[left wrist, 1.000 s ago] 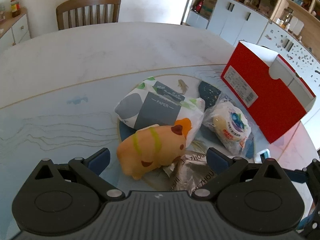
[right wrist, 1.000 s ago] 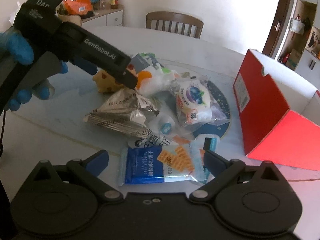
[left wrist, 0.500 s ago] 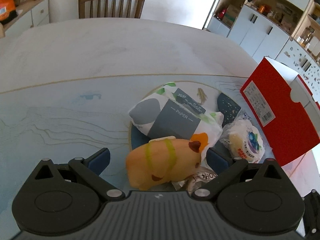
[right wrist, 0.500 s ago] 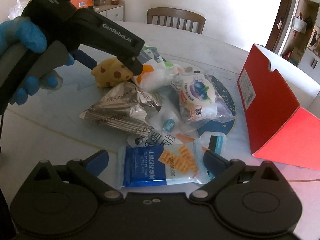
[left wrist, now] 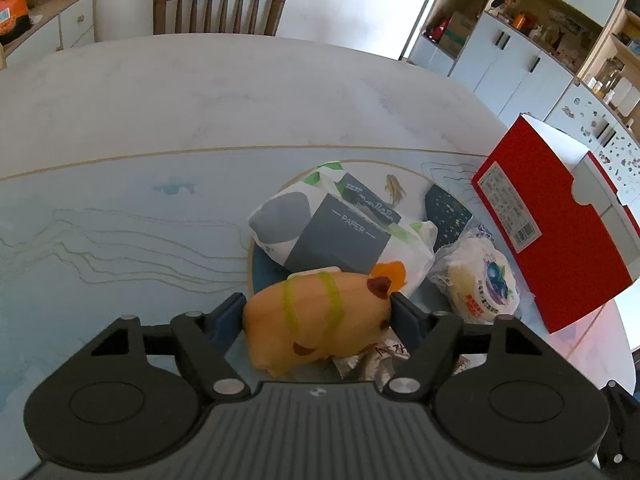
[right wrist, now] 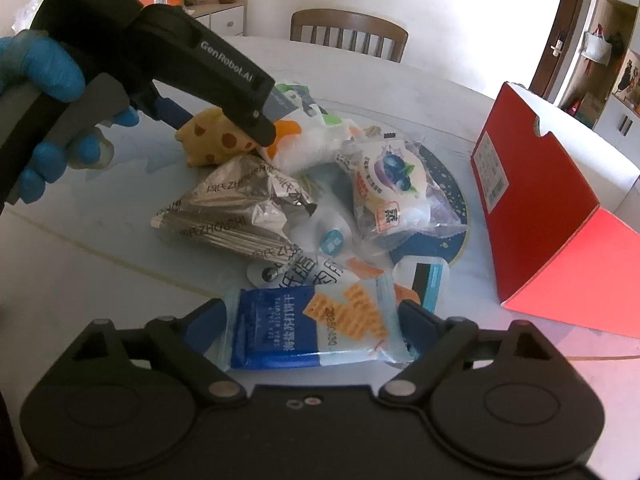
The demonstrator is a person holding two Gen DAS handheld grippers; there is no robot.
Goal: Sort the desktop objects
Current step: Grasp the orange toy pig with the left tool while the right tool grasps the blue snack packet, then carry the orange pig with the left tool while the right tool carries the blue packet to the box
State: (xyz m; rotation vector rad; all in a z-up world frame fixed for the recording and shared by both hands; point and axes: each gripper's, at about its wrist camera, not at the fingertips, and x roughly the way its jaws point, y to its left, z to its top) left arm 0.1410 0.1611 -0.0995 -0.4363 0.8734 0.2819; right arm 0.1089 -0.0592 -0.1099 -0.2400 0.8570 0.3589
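My left gripper (left wrist: 318, 312) is shut on a yellow-orange plush toy (left wrist: 316, 316) with green stripes and brown spots, still among the pile; the toy also shows in the right wrist view (right wrist: 212, 140) under the left gripper's body (right wrist: 224, 76). My right gripper (right wrist: 310, 328) has its fingers against both ends of a blue and white biscuit packet (right wrist: 316, 328) lying on the table. Behind lie a silver foil bag (right wrist: 232, 208), a blueberry pastry pack (right wrist: 392, 188) and a tissue pack (left wrist: 340, 228).
An open red and white box (left wrist: 548, 224) stands at the right, also in the right wrist view (right wrist: 536, 204). The pile sits on a dark round mat (right wrist: 444, 208) on a pale blue table cover (left wrist: 100, 216). A wooden chair (left wrist: 220, 8) stands at the far edge.
My left gripper's fingers have closed from wide open onto the plush toy. My right gripper has moved closer to the biscuit packet and its fingers have closed in on the packet's ends.
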